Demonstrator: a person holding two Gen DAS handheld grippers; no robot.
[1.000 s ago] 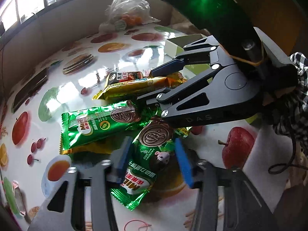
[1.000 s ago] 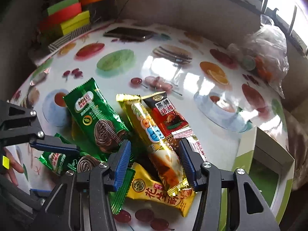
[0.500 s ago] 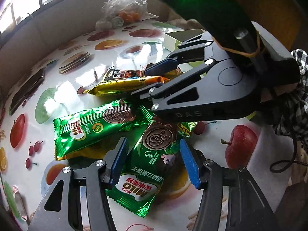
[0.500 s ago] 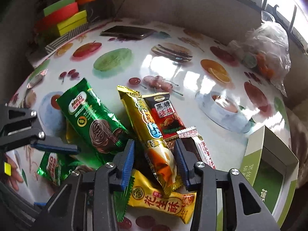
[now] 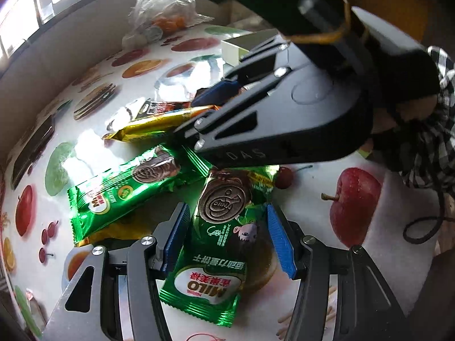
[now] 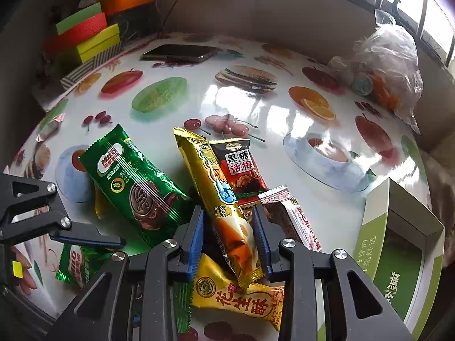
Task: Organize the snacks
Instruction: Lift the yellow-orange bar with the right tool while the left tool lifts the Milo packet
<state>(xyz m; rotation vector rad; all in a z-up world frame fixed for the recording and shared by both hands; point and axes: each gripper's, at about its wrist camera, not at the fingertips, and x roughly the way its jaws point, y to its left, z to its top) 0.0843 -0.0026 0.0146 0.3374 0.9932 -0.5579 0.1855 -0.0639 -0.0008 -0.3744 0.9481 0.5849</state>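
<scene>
A heap of snack packets lies on the fruit-print table (image 6: pixel 256 105). My right gripper (image 6: pixel 229 238) points down over a long gold packet (image 6: pixel 227 213). Its jaws are closing, with the packet between the blue pads and a thin gap still showing on the left. In the left wrist view the same gripper (image 5: pixel 193 119) reaches over that gold packet (image 5: pixel 159 122). My left gripper (image 5: pixel 227 238) is open and straddles a green Milo biscuit packet (image 5: pixel 219 241) lying flat. A longer green Milo bar (image 6: pixel 136 182) lies to the left of the gold packet.
A red-black plum packet (image 6: pixel 239 167), a small white-red packet (image 6: pixel 298 218) and a yellow peanut packet (image 6: pixel 236 298) crowd the gold one. A green-white open box (image 6: pixel 398 241) stands at the right. Further back are a phone (image 6: pixel 179 52), a plastic bag (image 6: pixel 389 68) and stacked coloured boxes (image 6: pixel 88 37).
The right gripper's jaws have drawn in from wide apart to close against the gold packet. The left gripper has rolled slightly over the Milo packet; its opening looks the same.
</scene>
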